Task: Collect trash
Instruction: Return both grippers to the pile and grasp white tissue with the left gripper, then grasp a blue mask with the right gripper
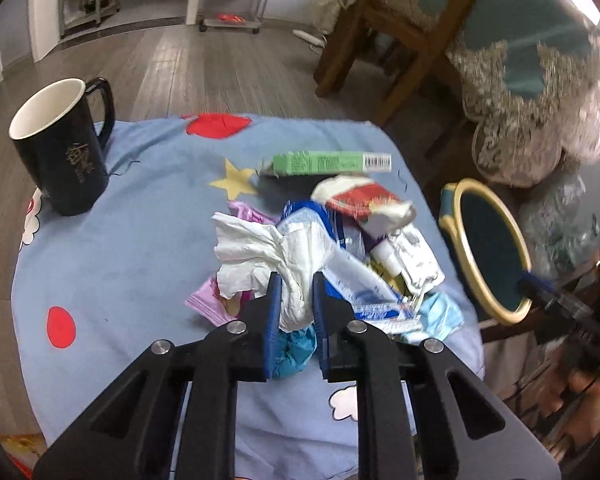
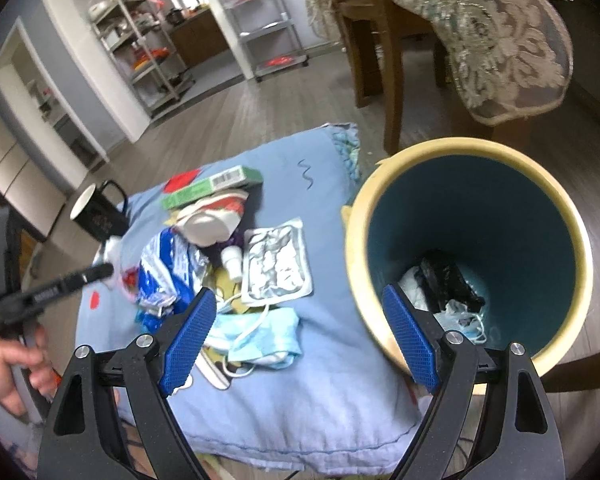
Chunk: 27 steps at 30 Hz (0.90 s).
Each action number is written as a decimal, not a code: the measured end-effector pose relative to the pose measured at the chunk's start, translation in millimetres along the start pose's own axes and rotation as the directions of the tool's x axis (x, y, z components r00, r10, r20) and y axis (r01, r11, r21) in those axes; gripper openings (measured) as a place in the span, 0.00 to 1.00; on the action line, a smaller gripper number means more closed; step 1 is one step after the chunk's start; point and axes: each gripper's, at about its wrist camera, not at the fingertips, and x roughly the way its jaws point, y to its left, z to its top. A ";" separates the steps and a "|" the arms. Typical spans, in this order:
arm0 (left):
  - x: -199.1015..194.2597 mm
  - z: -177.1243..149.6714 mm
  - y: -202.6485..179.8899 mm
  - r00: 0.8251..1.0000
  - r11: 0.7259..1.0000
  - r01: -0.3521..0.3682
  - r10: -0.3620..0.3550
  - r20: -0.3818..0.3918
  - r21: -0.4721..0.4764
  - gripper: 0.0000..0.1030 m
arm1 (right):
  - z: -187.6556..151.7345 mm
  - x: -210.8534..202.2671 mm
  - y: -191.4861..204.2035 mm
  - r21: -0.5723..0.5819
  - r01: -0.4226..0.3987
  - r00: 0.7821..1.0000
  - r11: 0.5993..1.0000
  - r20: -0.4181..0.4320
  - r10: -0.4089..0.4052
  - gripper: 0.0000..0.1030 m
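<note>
My left gripper is shut on a crumpled white tissue at the near edge of a trash pile on the blue cloth. A teal scrap lies under its jaws. The pile also holds a green box, a red-and-white wrapper, a blue-and-white wrapper, a silver foil pouch and a small white bottle. My right gripper stands open above a light blue face mask, holding nothing. Its right finger is at the rim of the cream-and-teal bin.
A black mug stands on the cloth's far left corner. The bin holds a black wrapper and other scraps at its bottom. A wooden chair and a lace-edged tablecloth stand beyond the bin. A hand grips the left tool.
</note>
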 end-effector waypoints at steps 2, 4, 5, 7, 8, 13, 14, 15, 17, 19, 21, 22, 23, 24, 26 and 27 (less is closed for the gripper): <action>-5.9 3.4 1.5 1.000 1.000 0.009 -0.009 0.025 -0.015 0.14 | -2.3 4.3 4.1 -0.019 -0.001 1.000 1.000 -0.017 0.001 0.83; -10.3 5.2 1.7 0.999 1.000 0.017 -0.017 0.041 -0.019 0.14 | -5.2 10.1 8.7 -0.040 -0.006 0.999 0.999 -0.039 0.004 0.83; -11.5 5.8 1.2 0.999 1.000 0.019 -0.018 0.046 -0.018 0.14 | -7.3 14.3 12.3 -0.056 -0.008 0.999 0.998 -0.054 0.005 0.82; -13.6 6.4 0.1 0.998 1.000 0.024 -0.023 0.056 -0.015 0.14 | -11.1 21.4 18.2 -0.079 -0.013 0.997 0.997 -0.078 0.007 0.80; -14.3 6.5 -0.3 0.998 1.000 0.027 -0.026 0.059 -0.013 0.14 | -12.7 24.1 20.2 -0.088 -0.015 0.996 0.996 -0.088 0.008 0.78; -16.9 7.9 -1.1 0.997 0.999 0.039 -0.038 0.069 -0.012 0.14 | -22.7 46.2 29.4 -0.128 -0.022 0.987 0.992 -0.161 0.001 0.68; -17.0 8.4 -1.1 0.997 0.999 0.040 -0.039 0.069 -0.011 0.14 | -25.3 51.8 31.9 -0.137 -0.024 0.984 0.990 -0.178 -0.001 0.64; -17.2 8.5 -1.6 0.997 0.999 0.040 -0.040 0.070 -0.008 0.14 | -27.3 55.1 32.8 -0.144 -0.026 0.982 0.989 -0.190 -0.002 0.62; -17.3 8.3 -2.2 0.997 0.999 0.041 -0.041 0.071 -0.003 0.14 | -32.6 64.6 36.3 -0.169 -0.025 0.974 0.985 -0.226 -0.014 0.44; -18.2 8.4 -3.2 0.996 0.999 0.044 -0.044 0.073 0.000 0.14 | -37.4 68.9 40.3 -0.207 -0.005 0.971 0.978 -0.235 -0.045 0.32; -19.5 8.9 -3.9 0.996 0.999 0.043 -0.043 0.077 0.002 0.14 | -37.7 67.0 41.2 -0.215 -0.007 0.971 0.977 -0.233 -0.045 0.21; -20.6 9.1 -4.1 0.996 0.999 0.043 -0.043 0.080 0.002 0.14 | -37.1 66.1 40.4 -0.214 -0.007 0.972 0.977 -0.230 -0.043 0.20; -21.2 9.1 -4.2 0.996 0.999 0.044 -0.044 0.082 0.002 0.14 | -36.3 62.1 39.4 -0.214 -0.006 0.975 0.977 -0.218 -0.042 0.20; -22.2 9.5 -4.8 0.995 0.999 0.045 -0.045 0.085 0.001 0.14 | -35.2 59.2 38.5 -0.215 -0.005 0.977 0.977 -0.207 -0.041 0.19; -23.0 9.8 -5.7 0.995 0.999 0.048 -0.048 0.090 0.001 0.14 | -31.4 50.3 35.3 -0.209 -0.005 0.983 0.978 -0.181 -0.033 0.18; -23.7 10.2 -7.1 0.994 0.999 0.050 -0.050 0.093 0.002 0.14 | -29.4 45.4 34.3 -0.203 -0.006 0.986 0.979 -0.167 -0.029 0.18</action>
